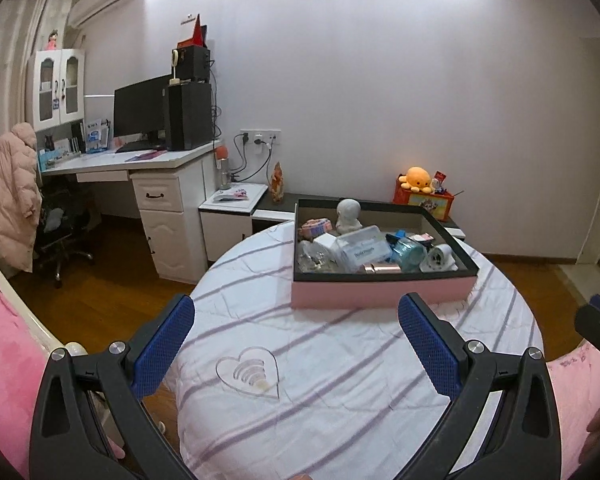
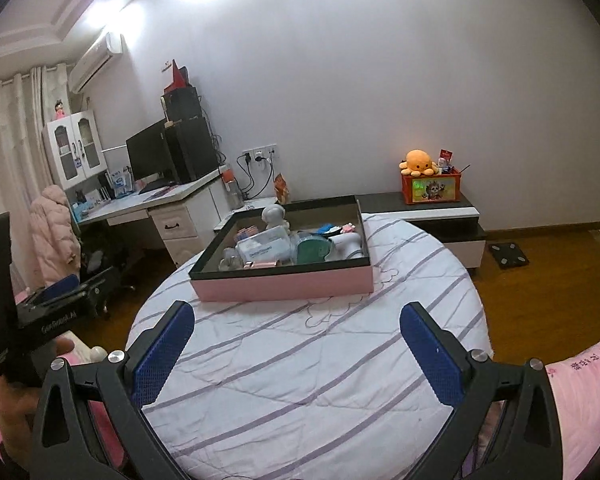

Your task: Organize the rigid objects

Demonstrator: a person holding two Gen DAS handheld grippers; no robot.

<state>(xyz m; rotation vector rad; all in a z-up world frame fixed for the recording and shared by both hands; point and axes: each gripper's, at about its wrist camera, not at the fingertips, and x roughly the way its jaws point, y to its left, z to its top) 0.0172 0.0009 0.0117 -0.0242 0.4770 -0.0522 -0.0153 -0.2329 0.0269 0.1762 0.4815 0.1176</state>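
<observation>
A shallow pink-sided box with a black rim point(image 1: 380, 294) sits on the far part of a round table under a white cloth with lilac stripes point(image 1: 340, 380). Inside it lie a white rounded figurine point(image 1: 349, 213), a clear plastic case with a printed label point(image 1: 362, 250), a teal translucent bottle point(image 1: 409, 253), a rose-gold tube point(image 1: 382, 268) against the near wall, and a pink striped piece point(image 1: 317, 227) at the back left. The left gripper point(image 1: 296, 334) hangs released, jaws wide apart, holding nothing; the right gripper point(image 2: 296, 336) likewise gapes empty. Only the left wrist view shows 1 clear heart-shaped acrylic dish point(image 1: 250, 372) lying on the cloth near the left gripper, outside the box. Only the right wrist view shows a black bathroom scale point(image 2: 508, 255) on the wooden floor.
</observation>
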